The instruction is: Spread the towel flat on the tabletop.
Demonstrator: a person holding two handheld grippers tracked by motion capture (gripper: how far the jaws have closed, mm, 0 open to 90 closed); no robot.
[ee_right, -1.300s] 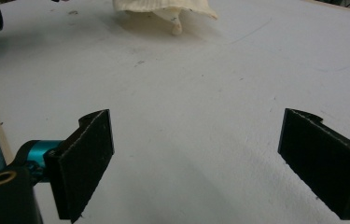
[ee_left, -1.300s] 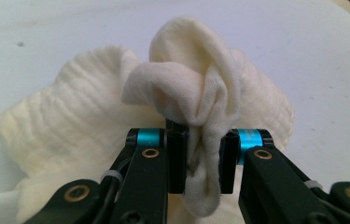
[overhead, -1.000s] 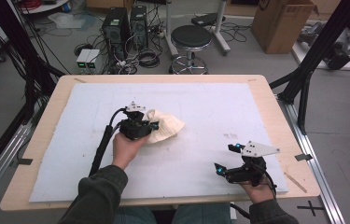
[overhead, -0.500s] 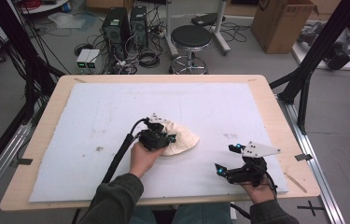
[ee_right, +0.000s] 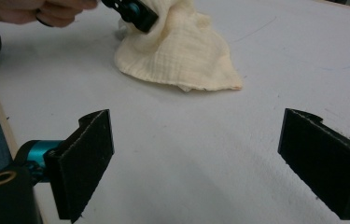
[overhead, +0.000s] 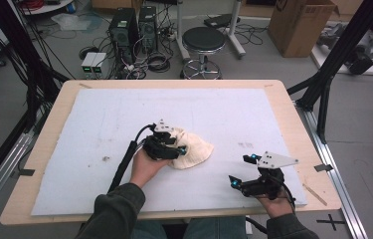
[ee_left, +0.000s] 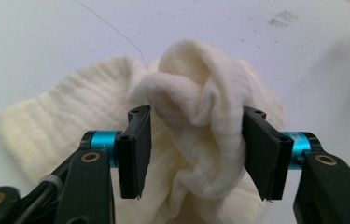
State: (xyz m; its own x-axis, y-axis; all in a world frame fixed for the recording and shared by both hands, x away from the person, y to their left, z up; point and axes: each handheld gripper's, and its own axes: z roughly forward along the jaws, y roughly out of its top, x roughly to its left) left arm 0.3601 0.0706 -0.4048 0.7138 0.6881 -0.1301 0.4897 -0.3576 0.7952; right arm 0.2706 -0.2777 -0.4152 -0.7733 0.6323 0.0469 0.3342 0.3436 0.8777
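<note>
Left gripper (ee_left: 196,154) fingers (ee_left: 135,149) parted (just opening), cream cloth (ee_left: 200,107) between, unlabelled

Cream cloth (ee_left: 200,116), soft crinkled matt cotton weave; white table mat (overhead: 99,129), matt and lightly scuffed; pale smooth wooden table edge (overhead: 174,83) at twelve o'clock.

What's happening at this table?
A person works a cream cloth on a white mat with two hand-held grippers. The left gripper has just been opening; a bunched fold of cloth sits between its jaws, and a gap shows at one pad. The right gripper waits open, apart from the cloth.
</note>
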